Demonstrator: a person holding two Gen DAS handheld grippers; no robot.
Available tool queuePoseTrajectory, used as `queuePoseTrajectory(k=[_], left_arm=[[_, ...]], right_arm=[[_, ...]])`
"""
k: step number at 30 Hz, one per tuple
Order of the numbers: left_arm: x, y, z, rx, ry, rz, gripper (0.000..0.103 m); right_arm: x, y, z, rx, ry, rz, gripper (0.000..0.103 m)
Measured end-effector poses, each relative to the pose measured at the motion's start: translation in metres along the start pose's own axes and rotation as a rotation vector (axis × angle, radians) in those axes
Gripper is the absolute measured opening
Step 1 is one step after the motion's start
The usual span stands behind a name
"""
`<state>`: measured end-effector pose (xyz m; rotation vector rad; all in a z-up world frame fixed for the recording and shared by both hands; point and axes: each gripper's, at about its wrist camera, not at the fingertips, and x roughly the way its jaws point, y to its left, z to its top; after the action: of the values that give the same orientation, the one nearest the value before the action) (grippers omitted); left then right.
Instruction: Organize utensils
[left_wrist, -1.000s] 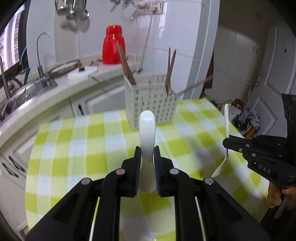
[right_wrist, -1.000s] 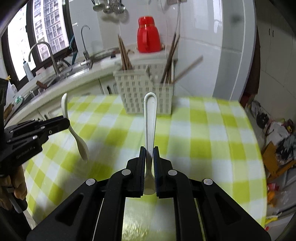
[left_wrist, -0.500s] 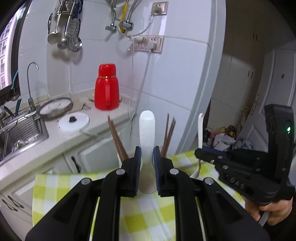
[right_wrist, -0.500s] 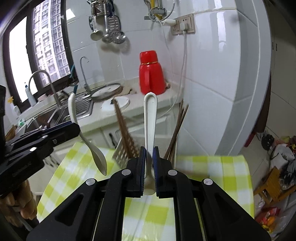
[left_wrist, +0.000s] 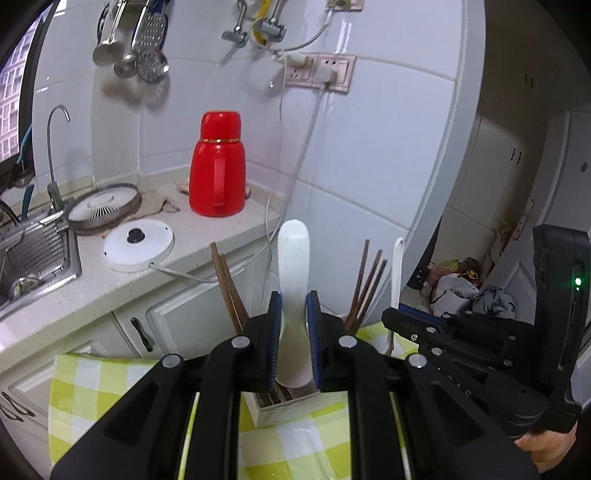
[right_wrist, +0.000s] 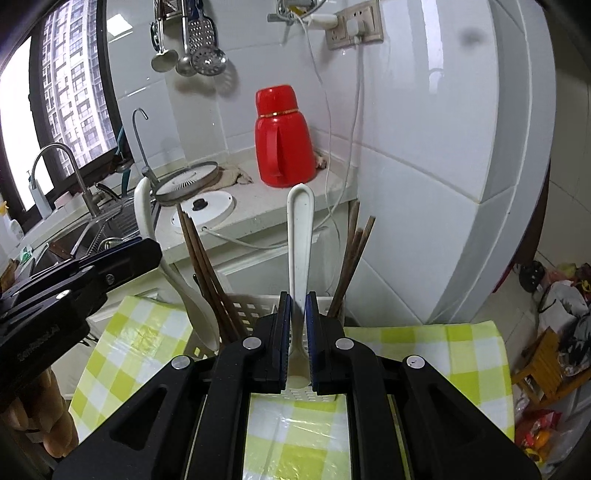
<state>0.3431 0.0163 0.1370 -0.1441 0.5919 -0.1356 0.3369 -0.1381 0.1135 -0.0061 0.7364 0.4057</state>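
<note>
My left gripper (left_wrist: 293, 306) is shut on a white spoon (left_wrist: 293, 258), handle up, over the white slotted utensil basket (left_wrist: 280, 406). My right gripper (right_wrist: 297, 306) is shut on a second white spoon (right_wrist: 301, 236), handle up, over the same basket (right_wrist: 247, 306). In the right wrist view the left gripper (right_wrist: 147, 251) and its spoon (right_wrist: 195, 306) hang at the basket's left end. In the left wrist view the right gripper (left_wrist: 391, 317) and its spoon (left_wrist: 396, 273) are to the right. Brown chopsticks (right_wrist: 207, 266) stand in the basket.
The basket stands on a table with a yellow-green checked cloth (right_wrist: 406, 347). Behind is a kitchen counter (left_wrist: 184, 258) with a red thermos (left_wrist: 218, 170), a white lid (left_wrist: 138, 245) and a sink (left_wrist: 33, 258). A tiled wall column (right_wrist: 461, 184) rises to the right.
Both grippers have risen and moved closer to the basket, each still holding its spoon. The views tilted up from the tablecloth to the counter and wall.
</note>
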Motion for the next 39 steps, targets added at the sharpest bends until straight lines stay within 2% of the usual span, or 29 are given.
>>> queuePoseTrajectory(k=[9,16,20,24,28,33,37,38,39], left_arm=[[0.028,0.012,-0.015,-0.034,0.029,0.018,0.014],[0.045,0.009,-0.030,-0.028,0.081,0.012,0.014],[0.048,0.011,-0.033,-0.030,0.088,0.011,0.021],[0.040,0.013,-0.031,-0.033,0.073,0.016,0.023],[0.027,0.015,-0.028,-0.042,0.054,0.018,0.024],[0.006,0.016,-0.032,-0.045,0.030,0.022,0.025],[-0.014,0.016,-0.038,-0.043,-0.006,0.028,0.036],[-0.020,0.015,-0.041,-0.036,-0.019,0.029,0.037],[-0.026,0.015,-0.044,-0.033,-0.030,0.032,0.040]], right_arm=[[0.022,-0.004,-0.001,0.003,0.007,-0.002,0.009],[0.036,-0.005,-0.012,-0.005,0.042,0.010,0.009],[0.038,-0.006,-0.011,-0.006,0.047,0.016,0.010],[0.030,-0.007,-0.006,-0.009,0.030,0.015,0.012],[0.023,-0.008,-0.002,-0.019,0.021,0.002,0.020],[0.005,-0.009,-0.002,-0.016,-0.015,-0.002,0.020],[-0.019,-0.005,-0.006,-0.029,-0.064,-0.013,0.022],[-0.029,-0.002,-0.010,-0.036,-0.088,-0.016,0.024],[-0.037,-0.001,-0.013,-0.037,-0.112,-0.016,0.031]])
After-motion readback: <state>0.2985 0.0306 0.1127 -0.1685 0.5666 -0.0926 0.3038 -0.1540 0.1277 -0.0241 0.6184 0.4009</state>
